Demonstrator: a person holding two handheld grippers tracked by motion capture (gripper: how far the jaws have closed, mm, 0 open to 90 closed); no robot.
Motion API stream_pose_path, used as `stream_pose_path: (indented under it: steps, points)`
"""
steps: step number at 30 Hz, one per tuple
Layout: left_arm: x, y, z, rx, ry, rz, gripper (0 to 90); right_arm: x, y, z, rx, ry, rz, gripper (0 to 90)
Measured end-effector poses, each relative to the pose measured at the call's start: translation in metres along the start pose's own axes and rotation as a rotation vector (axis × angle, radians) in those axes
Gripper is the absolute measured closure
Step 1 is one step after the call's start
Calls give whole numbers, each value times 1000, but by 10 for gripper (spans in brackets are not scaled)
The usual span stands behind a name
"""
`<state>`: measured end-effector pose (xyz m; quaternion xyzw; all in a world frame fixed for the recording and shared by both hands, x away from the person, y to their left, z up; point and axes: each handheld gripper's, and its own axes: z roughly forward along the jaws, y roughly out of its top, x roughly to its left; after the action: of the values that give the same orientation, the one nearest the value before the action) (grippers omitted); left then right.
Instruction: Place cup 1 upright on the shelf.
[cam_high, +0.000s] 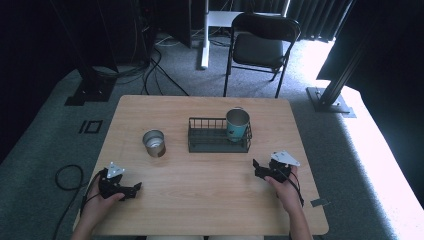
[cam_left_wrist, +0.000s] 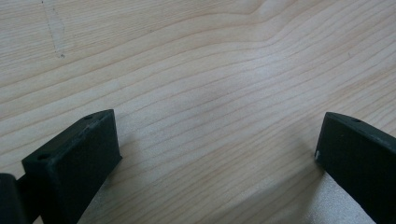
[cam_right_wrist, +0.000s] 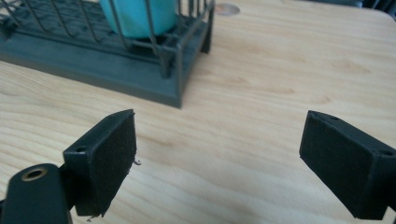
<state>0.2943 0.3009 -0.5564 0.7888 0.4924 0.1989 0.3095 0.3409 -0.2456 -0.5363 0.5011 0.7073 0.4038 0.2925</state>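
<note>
A dark wire rack (cam_high: 210, 141) stands at the middle of the wooden table, and a teal metal cup (cam_high: 237, 125) stands upright in its right end. A plain silver cup (cam_high: 154, 143) stands on the table left of the rack. My left gripper (cam_high: 136, 188) rests low near the front left, open, with bare wood between its jaws (cam_left_wrist: 219, 154). My right gripper (cam_high: 256, 167) sits at the front right, open and empty (cam_right_wrist: 217, 154), pointing toward the rack's near corner (cam_right_wrist: 173, 93) with the teal cup (cam_right_wrist: 137, 16) behind the wires.
The table's front edge (cam_high: 210, 234) lies just below both hands. A black folding chair (cam_high: 260, 45) and a white desk leg (cam_high: 204, 35) stand beyond the far edge. Cables (cam_high: 67, 177) lie on the grey carpet at left.
</note>
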Motion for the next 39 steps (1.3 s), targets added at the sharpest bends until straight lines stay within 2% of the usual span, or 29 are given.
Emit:
stream_pose_path:
  steps: [3,5,14,23,35,36,39]
  points:
    - [0,0,0,0,0,-1,4,-3,-2,-2,12,-6,4,107]
    - [0,0,0,0,0,0,4,-8,-6,-6,28,-18,29,107]
    - [0,0,0,0,0,0,4,-20,-18,-11,65,-41,22,107]
    - [0,0,0,0,0,-1,4,-32,-28,-17,98,-70,50,107]
    - [0,0,0,0,0,-1,4,-43,-38,-24,198,-72,68,107]
    - [0,0,0,0,0,0,4,-45,-40,-25,218,-71,75,107]
    - [0,0,0,0,0,0,4,-46,-41,-27,231,-67,82,106]
